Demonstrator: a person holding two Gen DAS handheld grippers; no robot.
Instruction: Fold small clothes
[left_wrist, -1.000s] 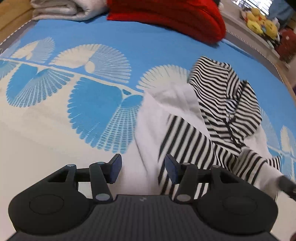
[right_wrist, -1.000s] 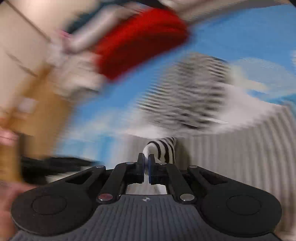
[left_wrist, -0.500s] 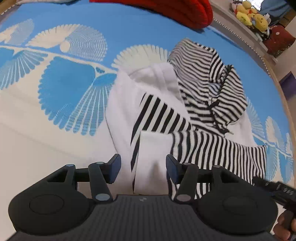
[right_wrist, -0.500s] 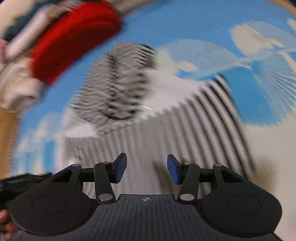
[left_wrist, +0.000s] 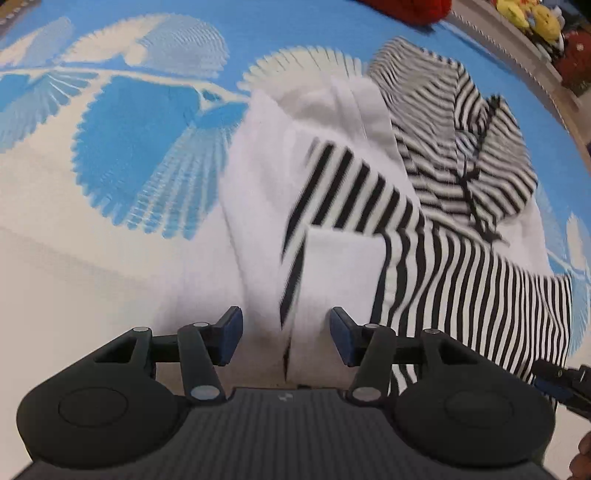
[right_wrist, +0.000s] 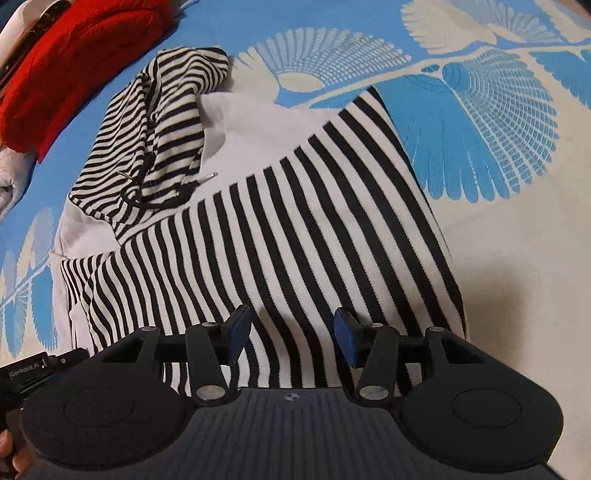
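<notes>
Two grippers hang over one striped hoodie (right_wrist: 295, 229) spread on the blue patterned bedcover (right_wrist: 480, 129), and neither grips anything. In the right wrist view the right gripper (right_wrist: 291, 332) sits at bottom centre, jaws parted and empty, directly above the broad striped panel that fills the middle of the frame; the fabric lies flat below the pads, not pinched. The hood (right_wrist: 159, 122) is bunched toward the upper left, its drawstring trailing onto the white chest, beside a red garment (right_wrist: 74, 74) in the top left corner. In the left wrist view the left gripper (left_wrist: 286, 341) is likewise released, jaws apart over the white section and a folded-in striped sleeve (left_wrist: 351, 195) at lower centre. Both tools pointing steeply down at the near hem suggests, as I judge it, a paired pinch of that edge so the body can be folded up toward the hood.
</notes>
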